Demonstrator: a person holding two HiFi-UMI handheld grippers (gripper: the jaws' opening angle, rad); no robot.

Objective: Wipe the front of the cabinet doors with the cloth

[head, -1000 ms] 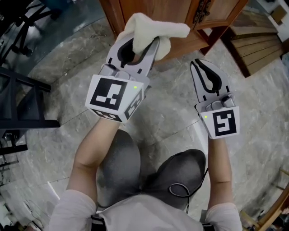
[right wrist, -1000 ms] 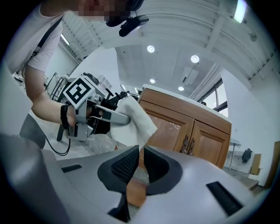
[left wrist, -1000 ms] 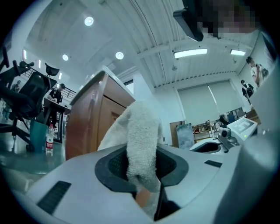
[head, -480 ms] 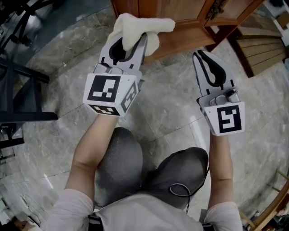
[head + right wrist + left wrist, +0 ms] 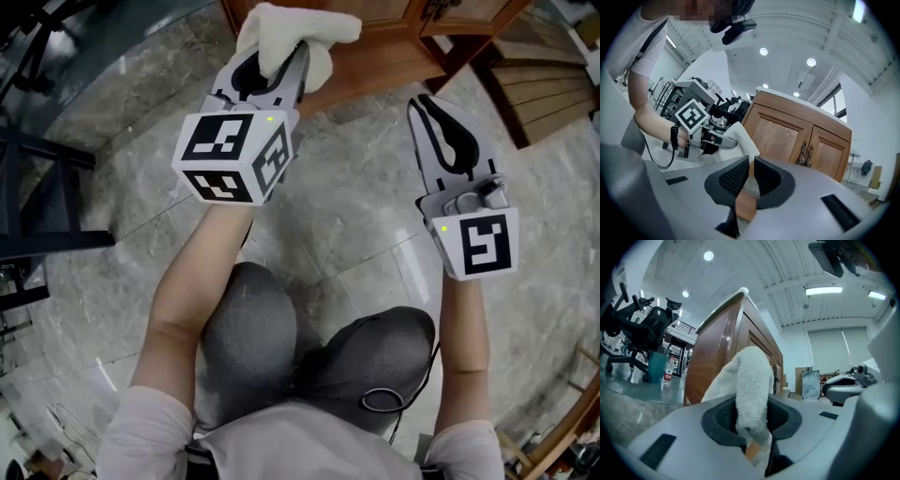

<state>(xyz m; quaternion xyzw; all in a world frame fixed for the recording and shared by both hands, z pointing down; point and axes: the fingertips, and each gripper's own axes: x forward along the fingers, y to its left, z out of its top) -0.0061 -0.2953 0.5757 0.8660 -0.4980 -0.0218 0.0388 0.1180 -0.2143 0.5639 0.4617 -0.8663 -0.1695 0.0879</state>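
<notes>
The person kneels on a grey marbled stone floor [image 5: 356,216], knees in grey trousers [image 5: 281,347], facing a low reddish-brown wooden cabinet [image 5: 375,56].

The left gripper [image 5: 278,67] is raised toward the cabinet's left end, and its jaws are clamped on a thick, cream-white terry cloth [image 5: 291,28]. In the left gripper view the cloth stands up as a fat fold squeezed between the two dark ribbed pads, with a tail hanging down below them. From above, the rest of the cloth bunches over the jaw tips and flops to the right, lying against the picture of the cabinet's lower edge (whether it actually presses on the wood, I cannot tell from here). The black-and-white marker cube [image 5: 234,155] on this gripper tilts up toward the head camera.

The right gripper [image 5: 424,103] is held lower and off to the right, well apart from the left one, pointing at the floor just before the cabinet's base. Its jaws are drawn together with only a thin slit between the pads, and nothing is in them.

The right gripper view shows the cabinet front with two panelled wooden doors [image 5: 797,136] meeting at a pair of dark ornate metal handles [image 5: 804,154]. There the cloth shows at the left door's outer side. A black office chair [image 5: 651,324] stands beyond the cabinet's left side.
</notes>
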